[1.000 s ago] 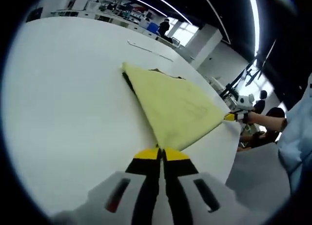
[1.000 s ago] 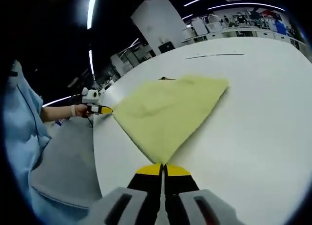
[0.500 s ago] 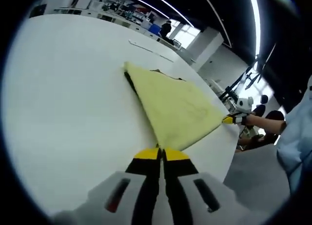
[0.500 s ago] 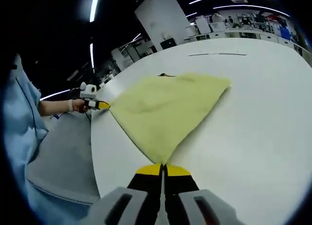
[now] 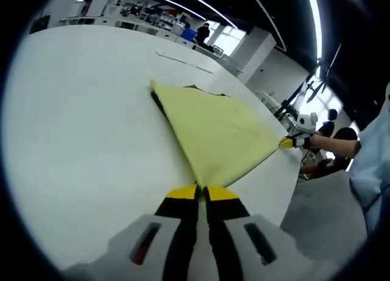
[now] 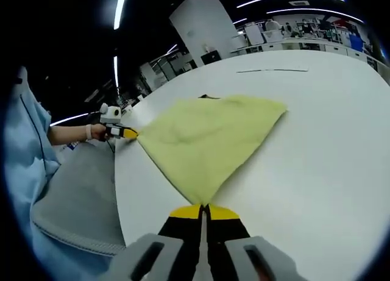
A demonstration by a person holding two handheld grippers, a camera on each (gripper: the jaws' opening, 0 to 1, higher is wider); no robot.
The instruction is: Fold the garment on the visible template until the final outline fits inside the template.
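A pale yellow garment (image 5: 216, 131) lies folded on the white table (image 5: 91, 122), its near edge stretched between both grippers. My left gripper (image 5: 201, 188) is shut on one near corner. The right gripper (image 5: 286, 142) pinches the other corner at the table's edge. In the right gripper view the same garment (image 6: 207, 141) runs from my right gripper (image 6: 203, 206), shut on its corner, to the left gripper (image 6: 129, 133), held by a hand (image 6: 97, 135). A dark strip (image 5: 159, 103) peeks from under the garment's far side.
A thin dark line (image 5: 183, 58) is marked on the table beyond the garment, also the line (image 6: 271, 70) in the right gripper view. The table's edge (image 6: 119, 183) runs close to both grippers. A person's light blue clothing (image 6: 24, 153) is beside it.
Both grippers keep hold of the garment's corners. The views have shifted only slightly, and the garment's shape is the same.
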